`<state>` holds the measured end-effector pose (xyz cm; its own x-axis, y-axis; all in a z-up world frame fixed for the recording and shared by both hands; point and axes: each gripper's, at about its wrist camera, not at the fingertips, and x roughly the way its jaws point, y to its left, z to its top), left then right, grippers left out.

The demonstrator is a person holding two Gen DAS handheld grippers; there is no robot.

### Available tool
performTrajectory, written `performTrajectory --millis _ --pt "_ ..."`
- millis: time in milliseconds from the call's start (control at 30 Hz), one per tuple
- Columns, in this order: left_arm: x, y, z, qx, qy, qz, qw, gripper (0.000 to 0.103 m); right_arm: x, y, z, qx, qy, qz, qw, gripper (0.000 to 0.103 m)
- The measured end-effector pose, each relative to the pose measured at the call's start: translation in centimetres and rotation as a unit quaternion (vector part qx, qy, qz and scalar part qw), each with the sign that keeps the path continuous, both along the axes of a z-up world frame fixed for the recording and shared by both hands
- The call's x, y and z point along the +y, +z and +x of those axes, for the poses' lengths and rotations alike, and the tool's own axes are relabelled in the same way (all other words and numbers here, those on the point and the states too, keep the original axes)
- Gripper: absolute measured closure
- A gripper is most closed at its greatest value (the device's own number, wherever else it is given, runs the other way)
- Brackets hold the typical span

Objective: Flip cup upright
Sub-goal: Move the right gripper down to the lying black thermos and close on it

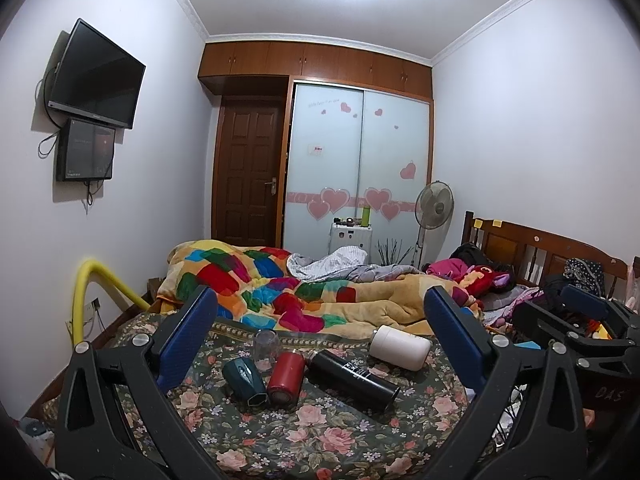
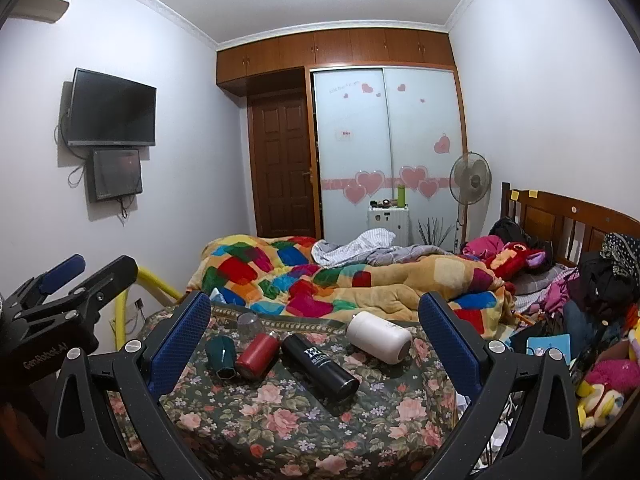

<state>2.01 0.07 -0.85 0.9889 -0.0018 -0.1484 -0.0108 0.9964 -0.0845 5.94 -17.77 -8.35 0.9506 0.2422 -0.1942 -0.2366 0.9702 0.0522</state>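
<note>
We hold both grippers wide apart above the floral bedspread (image 1: 320,432), left gripper (image 1: 320,324) and right gripper (image 2: 316,320) gripping nothing. The green cup (image 1: 244,380) lies tipped at near left, touching the red cup (image 1: 285,376); a clear glass (image 1: 266,344) stands just behind.

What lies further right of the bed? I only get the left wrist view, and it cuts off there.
Observer: A heap of pink and yellow plush toys at the far right edge.
Operator: Anything above the TV?
Observer: What looks like a beige air conditioner, near the ceiling.
Operator: Can you see my gripper from outside?
Observer: Yes. The left gripper shows at the left edge, its body printed GenRobot.AI.
</note>
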Motion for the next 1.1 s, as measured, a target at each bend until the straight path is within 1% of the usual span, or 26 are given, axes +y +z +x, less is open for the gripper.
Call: performTrajectory --millis 200,367,533,667,700,800,833,933,1000,1100 --pt "1.0 -1.5 2.4 0.023 0.007 -0.006 0.9997 0.0 0.3 -1.0 2.2 0.023 -0.01 -0.01 1.0 0.0" --pt "2.2 -3.7 5.6 0.059 0.027 -0.008 0.9978 0.0 0.7 -3.4 7.1 0.081 -0.011 -0.034 0.996 0.0" --pt "4.0 -6.4 9.0 0.101 0.043 -0.021 0.9937 0.0 1.2 -6.7 12.2 0.145 -0.004 -0.066 0.987 0.0" --pt "5.5 -9.1 11.6 0.141 0.051 -0.039 0.9879 0.0 2.2 -9.2 15.8 0.189 0.012 -0.106 0.976 0.0" --pt "5.7 -9.5 12.1 0.147 0.053 -0.042 0.9869 0.0 2.6 -10.1 17.0 0.203 0.019 -0.121 0.972 0.0" --pt "6.4 -11.3 13.6 0.175 0.059 -0.049 0.9816 0.0 3.4 -11.7 19.3 0.233 0.04 -0.141 0.961 0.0" --pt "6.5 -11.7 13.9 0.181 0.061 -0.049 0.9804 0.0 3.9 -12.5 20.4 0.247 0.054 -0.151 0.956 0.001" --pt "6.7 -12.8 14.7 0.195 0.065 -0.045 0.9776 0.0 5.0 -13.9 22.9 0.272 0.076 -0.178 0.943 0.006" --pt "6.7 -13.3 15.2 0.199 0.068 -0.042 0.9766 0.0 5.6 -14.7 24.4 0.287 0.093 -0.186 0.935 0.007" --pt "6.6 -14.0 15.6 0.205 0.072 -0.036 0.9754 0.0 6.8 -16.6 26.9 0.325 0.125 -0.194 0.917 0.012"
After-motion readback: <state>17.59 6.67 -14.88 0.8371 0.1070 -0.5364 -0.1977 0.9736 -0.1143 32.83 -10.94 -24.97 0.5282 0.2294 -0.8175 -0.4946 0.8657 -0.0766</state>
